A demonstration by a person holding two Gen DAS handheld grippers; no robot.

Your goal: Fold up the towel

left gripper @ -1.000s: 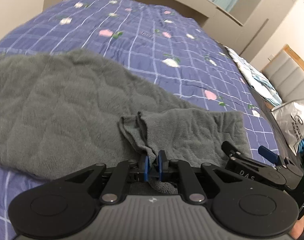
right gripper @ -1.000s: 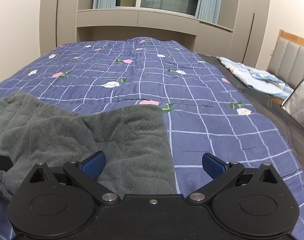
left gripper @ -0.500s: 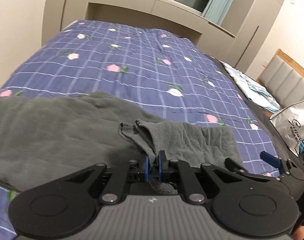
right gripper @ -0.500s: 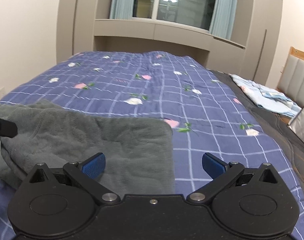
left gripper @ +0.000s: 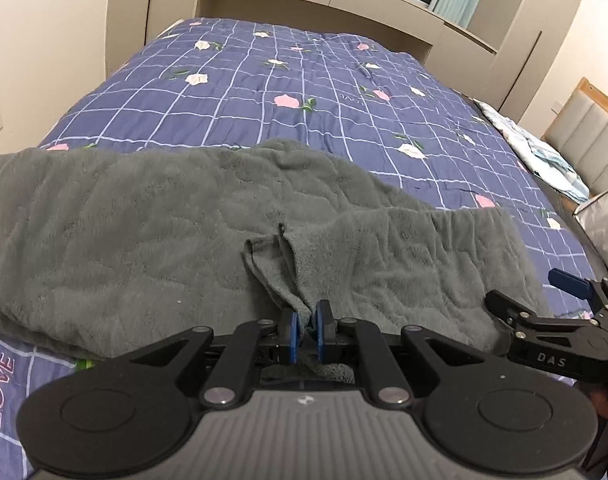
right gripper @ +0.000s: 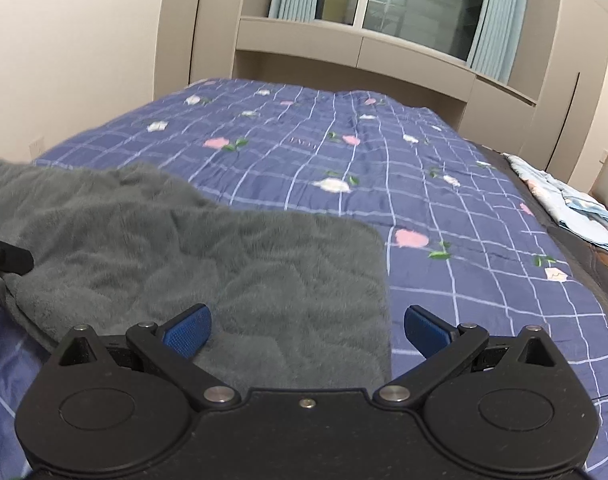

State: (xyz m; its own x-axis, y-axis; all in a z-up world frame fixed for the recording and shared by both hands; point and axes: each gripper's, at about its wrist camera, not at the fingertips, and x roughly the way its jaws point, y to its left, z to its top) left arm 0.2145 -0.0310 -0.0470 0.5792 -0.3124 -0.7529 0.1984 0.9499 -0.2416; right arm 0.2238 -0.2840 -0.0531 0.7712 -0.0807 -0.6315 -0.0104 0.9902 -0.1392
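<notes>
A big grey fleecy towel (left gripper: 152, 232) lies across the near part of the bed, folded over on itself at the right. My left gripper (left gripper: 306, 330) is shut on a bunched corner of the towel, which rises from between its blue pads. In the right wrist view the same towel (right gripper: 224, 264) reaches to a straight right edge, and my right gripper (right gripper: 304, 330) hangs over that edge with its jaws wide apart and nothing between them. The right gripper (left gripper: 560, 320) also shows at the right edge of the left wrist view.
The bed (left gripper: 304, 92) has a blue checked cover with pink and white flowers. A light blue cloth (right gripper: 576, 208) lies by the bed's right side. A padded headboard (left gripper: 584, 136) and a white bag (left gripper: 604, 224) stand at the right, cabinets and a window (right gripper: 384, 0) at the far end.
Both grippers have drawn back toward the near edge of the bed and tipped up, so more of the room shows. The left one has pulled the towel corner along with it.
</notes>
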